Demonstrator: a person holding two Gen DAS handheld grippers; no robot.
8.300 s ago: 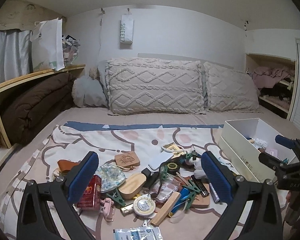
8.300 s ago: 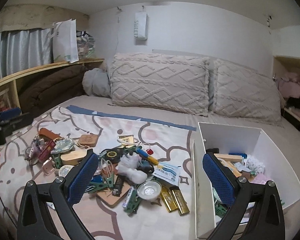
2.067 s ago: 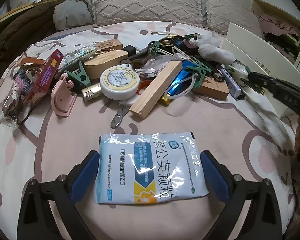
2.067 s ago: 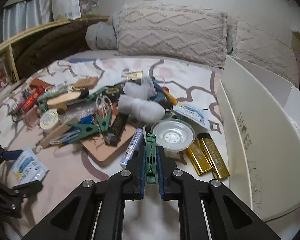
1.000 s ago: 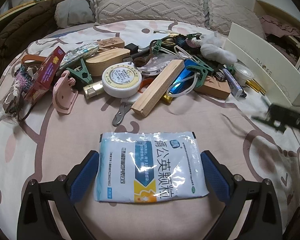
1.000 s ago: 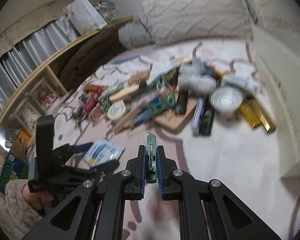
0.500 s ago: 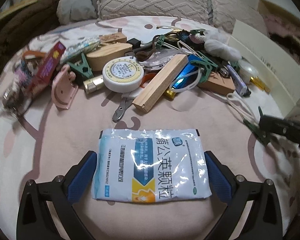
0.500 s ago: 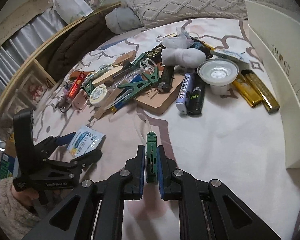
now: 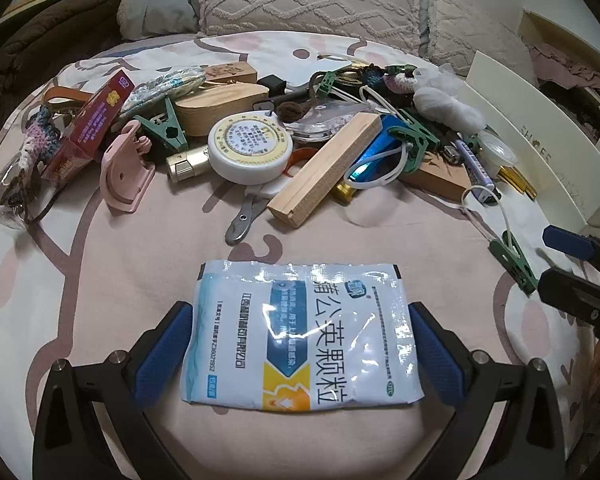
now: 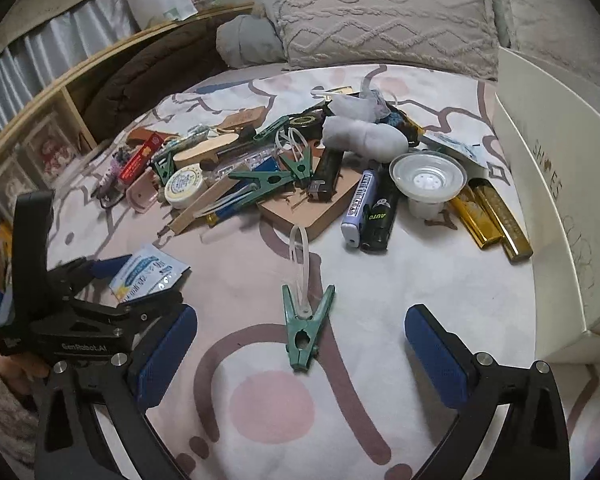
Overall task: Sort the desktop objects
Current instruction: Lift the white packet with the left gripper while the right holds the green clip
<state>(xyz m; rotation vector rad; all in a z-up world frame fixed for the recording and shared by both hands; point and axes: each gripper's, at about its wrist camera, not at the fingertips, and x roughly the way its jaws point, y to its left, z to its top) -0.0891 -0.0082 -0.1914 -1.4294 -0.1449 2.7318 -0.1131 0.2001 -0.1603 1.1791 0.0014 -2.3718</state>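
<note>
On the bed (image 10: 440,288), taking the white shoe box (image 10: 556,184) at its right edge as landmark: the box is the largest item, its side wall lettered "SHOES"; judged the receiving container for the sort. Left of the box, the unsorted heap of clips, lighters and woodware, with a plain wooden block (image 9: 324,168) at its front and a round white tin (image 9: 251,153) with a yellow-ringed printed label, too small to read. Well left of the box and nearer than the heap, a white-and-blue medicine sachet (image 9: 300,336) printed in large Chinese characters, with "15" in a small tag; it lies flat between the spread fingers of the left tool (image 9: 300,348), which is released and grips nothing. Beside the box's near corner, the right tool (image 10: 300,356), likewise released and empty, "GenRobot.AI" being legible on the left tool's body in the right view. Close by the box, a black lighter (image 10: 382,216) marked "AUTO" and a pale lighter (image 10: 358,208) with unreadable print. Smallest: a green clothespin (image 10: 304,328) on a clear loop, lying apart from the heap, ahead of the right tool. Step judged in hand: clothespin set aside, sachet due next; the left tool must close across the sachet's flat sides, low against the cover, then carry it off.
</note>
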